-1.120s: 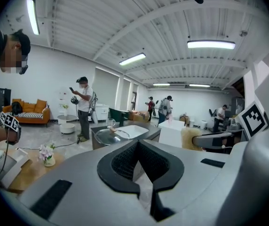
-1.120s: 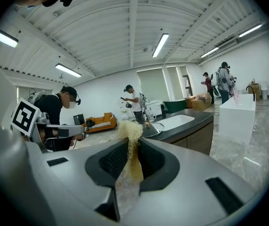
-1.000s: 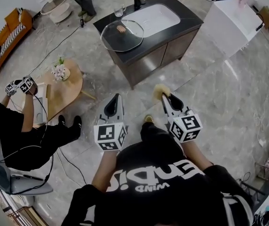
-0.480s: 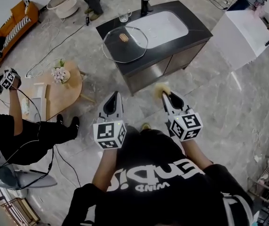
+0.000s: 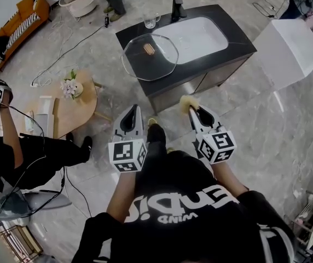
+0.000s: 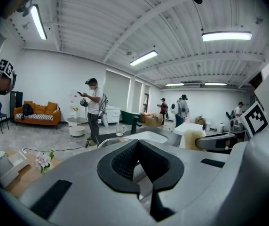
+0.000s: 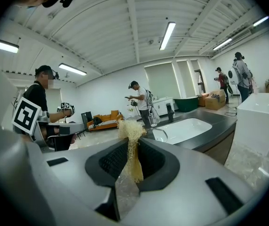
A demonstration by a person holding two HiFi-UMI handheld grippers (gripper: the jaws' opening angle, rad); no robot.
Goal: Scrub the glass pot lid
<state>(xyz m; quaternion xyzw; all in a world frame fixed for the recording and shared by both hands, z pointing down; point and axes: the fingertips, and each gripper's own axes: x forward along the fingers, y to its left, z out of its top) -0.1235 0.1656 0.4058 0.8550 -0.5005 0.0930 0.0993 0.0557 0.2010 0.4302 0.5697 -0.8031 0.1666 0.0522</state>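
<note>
The glass pot lid (image 5: 150,56) lies flat on the dark counter (image 5: 129,37), left of the white sink (image 5: 197,33). Both grippers are held level over the floor, short of the counter's front. My left gripper (image 5: 132,110) is shut with nothing between its jaws, and it points at the lid (image 6: 105,142). My right gripper (image 5: 192,110) is shut on a pale straw-coloured fibre scrubber (image 5: 187,103). The scrubber's tuft (image 7: 131,130) sticks up past the jaw tips. From the left gripper view the right gripper (image 6: 219,141) and scrubber (image 6: 193,139) show at the right.
A drinking glass (image 5: 151,21) and a black faucet (image 5: 177,7) stand at the counter's far edge. A round wooden table (image 5: 85,106) with flowers is at the left, beside a seated person (image 5: 14,158). A white block (image 5: 290,48) stands right of the counter. Cables lie on the floor.
Both grippers have moved toward the counter, which now sits nearer and larger in the head view. The scrubber stays in the right gripper. The seated person's raised arm has shifted left.
</note>
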